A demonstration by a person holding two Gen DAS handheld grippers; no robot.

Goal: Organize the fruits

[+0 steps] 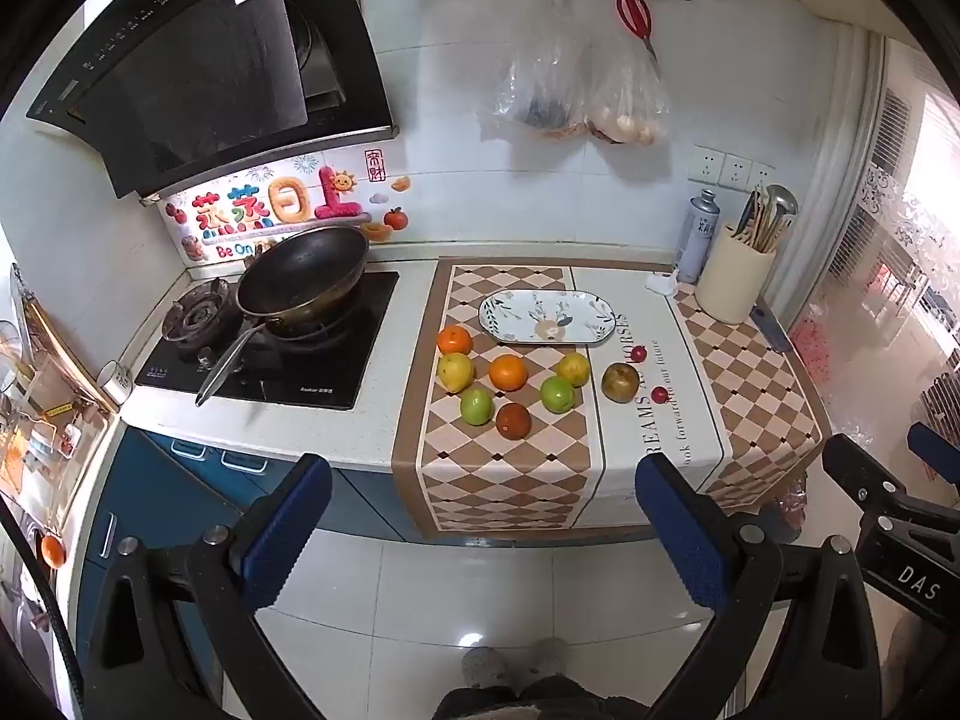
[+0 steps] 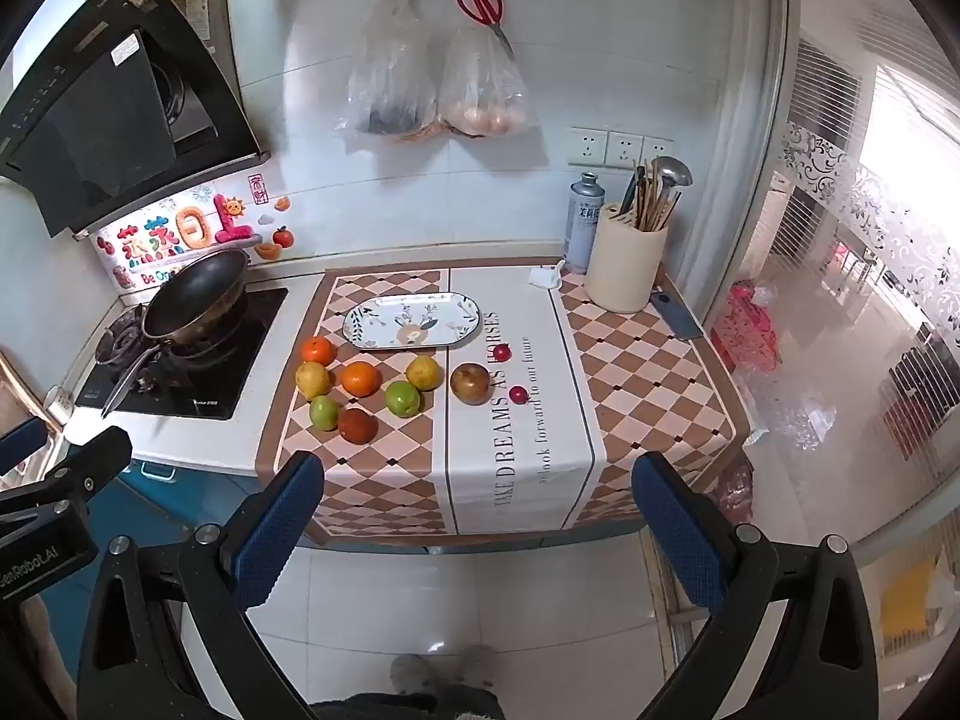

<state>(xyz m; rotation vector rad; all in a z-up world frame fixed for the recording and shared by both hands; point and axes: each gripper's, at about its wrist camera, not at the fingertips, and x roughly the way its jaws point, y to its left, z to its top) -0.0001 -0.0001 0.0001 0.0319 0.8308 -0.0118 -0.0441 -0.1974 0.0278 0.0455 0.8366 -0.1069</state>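
Several fruits lie on the checkered cloth (image 1: 510, 480): oranges (image 1: 507, 372), green fruits (image 1: 477, 405), yellow fruits (image 1: 455, 371), a brown apple (image 1: 620, 382) and two small red fruits (image 1: 659, 395). An empty oval floral plate (image 1: 547, 315) sits behind them. My left gripper (image 1: 480, 534) is open and empty, held back from the counter above the floor. My right gripper (image 2: 474, 528) is open and empty too, equally far back. The same fruits (image 2: 360, 378) and the plate (image 2: 414, 320) show in the right wrist view.
A wok (image 1: 303, 276) sits on the gas stove (image 1: 264, 354) at the left. A cream utensil holder (image 1: 735, 279) and a spray can (image 1: 699, 237) stand at the back right. Plastic bags (image 1: 576, 96) and red scissors (image 1: 636, 15) hang on the wall. A phone (image 2: 677, 315) lies near the counter's right edge.
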